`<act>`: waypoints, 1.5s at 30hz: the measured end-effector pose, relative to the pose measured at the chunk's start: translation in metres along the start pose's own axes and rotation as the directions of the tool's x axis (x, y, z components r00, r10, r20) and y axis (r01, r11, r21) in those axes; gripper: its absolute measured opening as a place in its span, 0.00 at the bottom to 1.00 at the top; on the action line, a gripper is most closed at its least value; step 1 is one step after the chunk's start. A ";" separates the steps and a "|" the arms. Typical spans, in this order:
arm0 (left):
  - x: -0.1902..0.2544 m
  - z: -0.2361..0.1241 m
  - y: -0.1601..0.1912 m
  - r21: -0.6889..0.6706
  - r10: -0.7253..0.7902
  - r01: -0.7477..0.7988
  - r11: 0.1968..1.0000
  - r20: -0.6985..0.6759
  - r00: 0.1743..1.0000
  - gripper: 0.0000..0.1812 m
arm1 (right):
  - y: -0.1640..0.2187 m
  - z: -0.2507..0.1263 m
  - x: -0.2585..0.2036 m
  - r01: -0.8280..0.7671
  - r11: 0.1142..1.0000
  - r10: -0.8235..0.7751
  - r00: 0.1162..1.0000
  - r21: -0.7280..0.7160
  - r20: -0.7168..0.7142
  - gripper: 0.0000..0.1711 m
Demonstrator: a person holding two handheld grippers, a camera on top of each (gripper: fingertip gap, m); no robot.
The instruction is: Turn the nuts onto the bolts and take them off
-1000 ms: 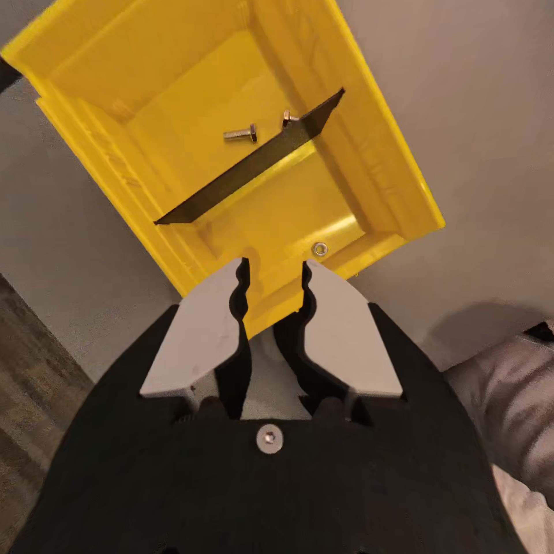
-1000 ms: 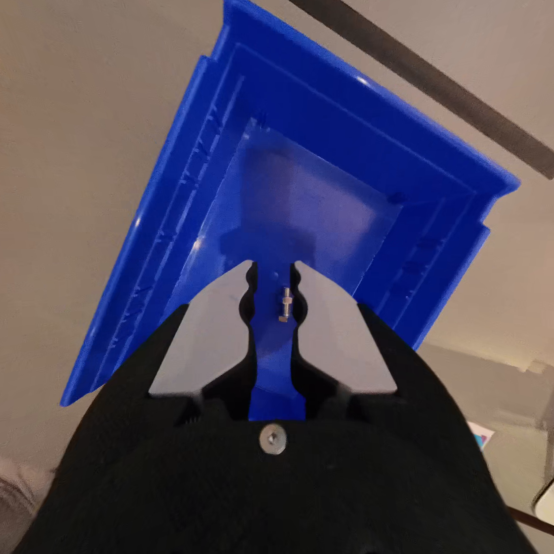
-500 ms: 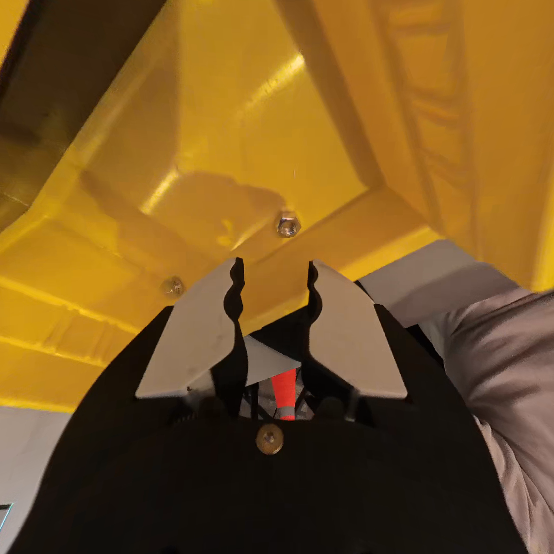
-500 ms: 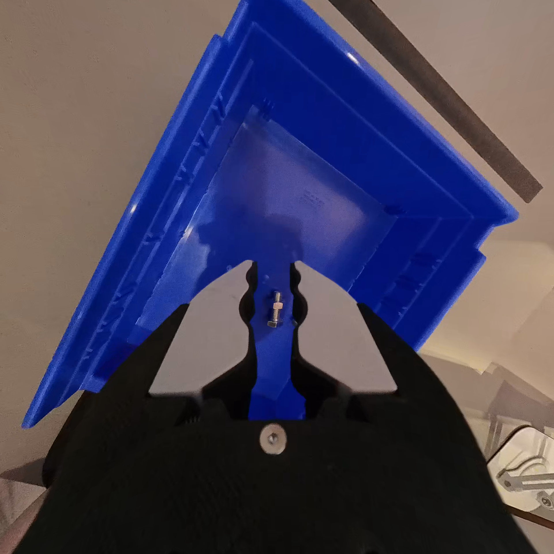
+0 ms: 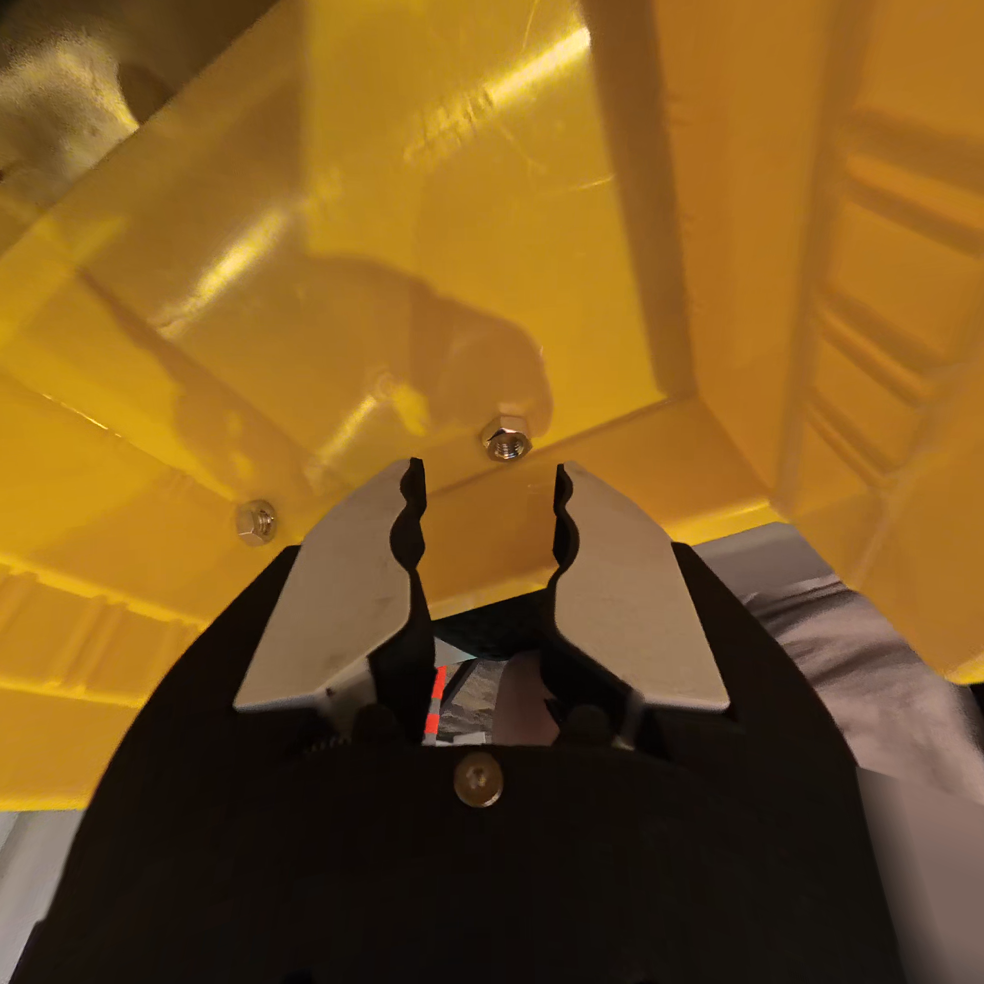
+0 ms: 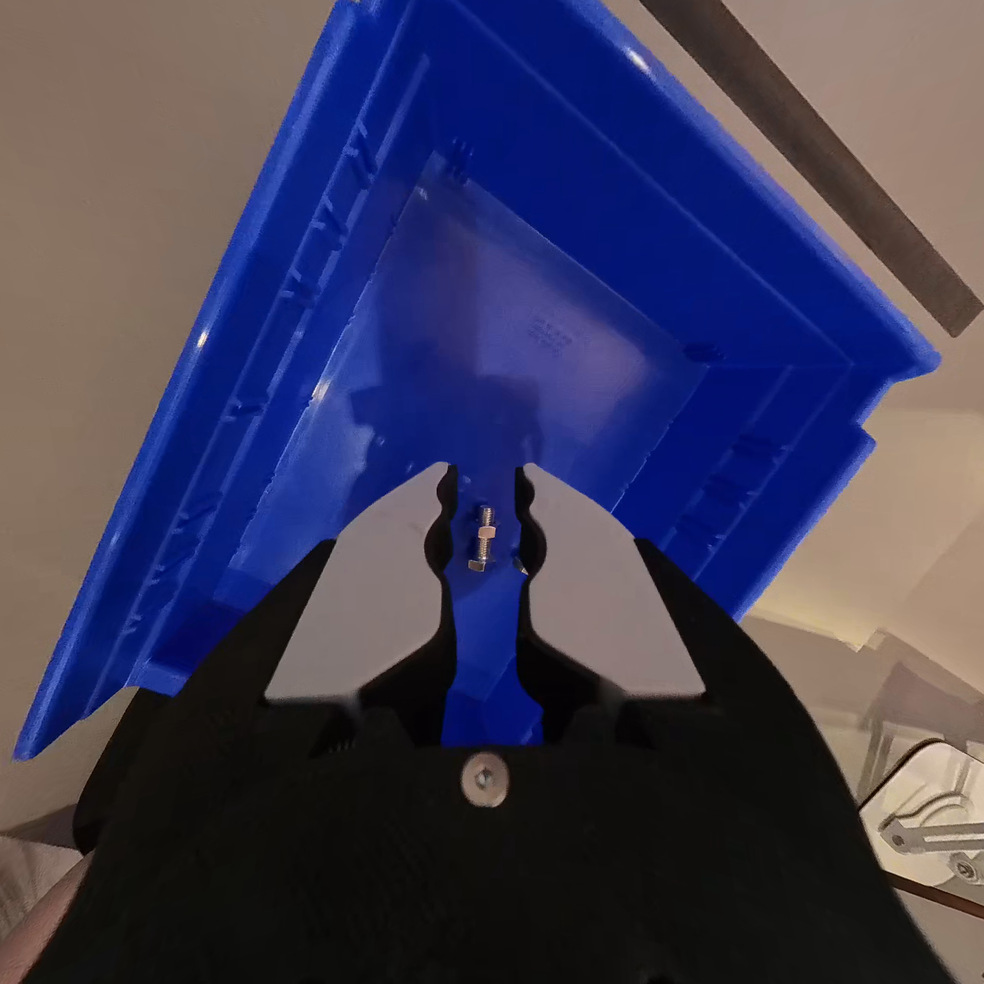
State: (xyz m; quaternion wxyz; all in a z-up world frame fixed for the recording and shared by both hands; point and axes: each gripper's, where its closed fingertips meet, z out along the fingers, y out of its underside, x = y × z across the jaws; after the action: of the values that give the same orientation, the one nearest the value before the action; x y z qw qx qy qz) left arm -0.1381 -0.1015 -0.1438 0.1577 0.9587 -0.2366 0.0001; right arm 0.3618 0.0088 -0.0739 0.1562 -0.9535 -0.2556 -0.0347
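Two hexagonal metal nuts lie in the glossy yellow plastic bin (image 5: 532,223): one nut (image 5: 506,440) just beyond the left gripper (image 5: 490,471), whose grey fingers (image 5: 346,575) stand parted and empty, the other nut (image 5: 255,522) off left. Right gripper (image 6: 485,471), narrowly parted, frames a threaded bolt (image 6: 483,539) (a nut at mid-shank), seemingly untouched, in the blue bin (image 6: 612,175).

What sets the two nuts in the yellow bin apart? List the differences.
The nearer nut lies just beyond the left gripper, almost between its open fingers; the side nut lies off to the left, outside them. The nearer nut shows its threaded hole face-on and sharp; the side nut looks smaller and blurrier. Both are loose silver hex nuts lying in the yellow bin.
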 end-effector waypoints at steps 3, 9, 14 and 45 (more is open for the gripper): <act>0.000 0.004 -0.004 -0.001 -0.018 0.018 1.000 0.001 1.000 0.25 | 0.001 0.001 -0.001 0.004 1.000 -0.004 1.000 -0.008 0.001 0.13; 0.001 0.013 -0.001 -0.060 -0.046 0.046 0.997 0.003 0.999 0.24 | 0.002 0.001 -0.001 0.006 1.000 -0.006 1.000 -0.011 0.007 0.13; 0.000 0.014 0.000 -0.074 -0.044 0.043 0.996 -0.006 0.999 0.09 | 0.004 0.003 -0.001 0.009 1.000 -0.009 1.000 -0.027 0.003 0.13; -0.009 0.012 0.000 -0.108 -0.016 0.027 0.994 0.102 0.995 0.09 | 0.013 0.012 -0.011 0.072 0.991 -0.070 0.997 -0.111 0.021 0.13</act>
State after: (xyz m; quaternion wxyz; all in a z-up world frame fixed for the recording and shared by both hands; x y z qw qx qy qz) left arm -0.1469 -0.1007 -0.1558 0.1978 0.9499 -0.2337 -0.0628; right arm 0.3586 -0.0037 -0.0905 0.0992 -0.9513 -0.2883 -0.0464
